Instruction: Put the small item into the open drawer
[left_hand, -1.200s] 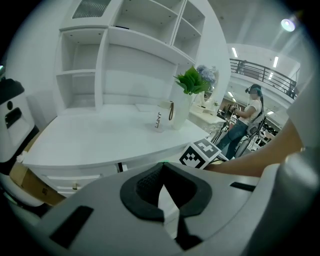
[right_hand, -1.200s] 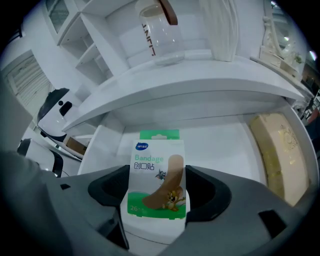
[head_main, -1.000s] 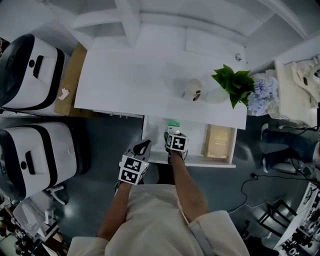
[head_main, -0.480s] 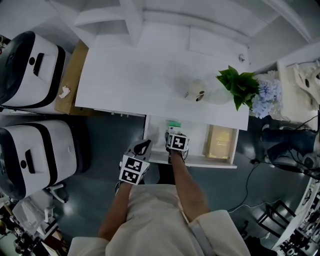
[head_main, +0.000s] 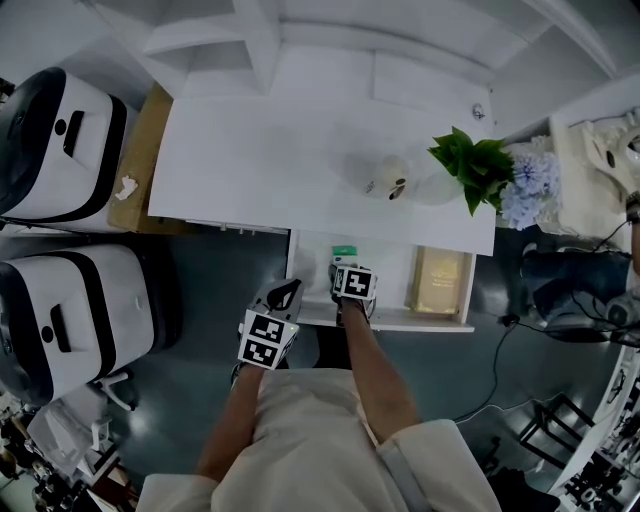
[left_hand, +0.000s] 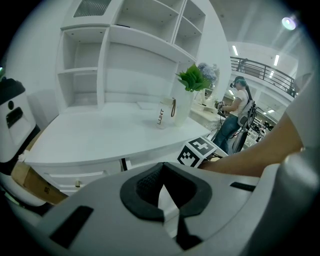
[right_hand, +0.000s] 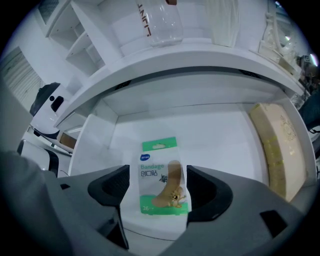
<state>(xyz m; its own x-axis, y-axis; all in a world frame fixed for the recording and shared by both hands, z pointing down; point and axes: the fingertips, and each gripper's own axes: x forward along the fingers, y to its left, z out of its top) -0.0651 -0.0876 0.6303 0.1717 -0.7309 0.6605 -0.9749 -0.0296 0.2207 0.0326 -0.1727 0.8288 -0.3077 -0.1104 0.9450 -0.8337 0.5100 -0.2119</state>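
The small item is a green-and-white bandage packet (right_hand: 160, 182), showing as a green patch (head_main: 345, 251) in the head view. My right gripper (right_hand: 156, 189) is shut on it by its side edges and holds it low over the white floor of the open drawer (right_hand: 220, 127). Seen from the head, that gripper (head_main: 345, 272) is inside the drawer (head_main: 388, 262), near its left end. My left gripper (head_main: 285, 294) hangs outside the drawer, left of its front corner. Its pads (left_hand: 162, 192) meet with nothing between them.
A tan box (head_main: 437, 283) lies at the drawer's right end (right_hand: 277, 145). On the white desk (head_main: 260, 150) stand a clear cup (head_main: 385, 180) and a potted plant (head_main: 470, 165). Two white machines (head_main: 60, 145) and a cardboard box (head_main: 140, 160) stand to the left. A person (left_hand: 240, 107) works far off.
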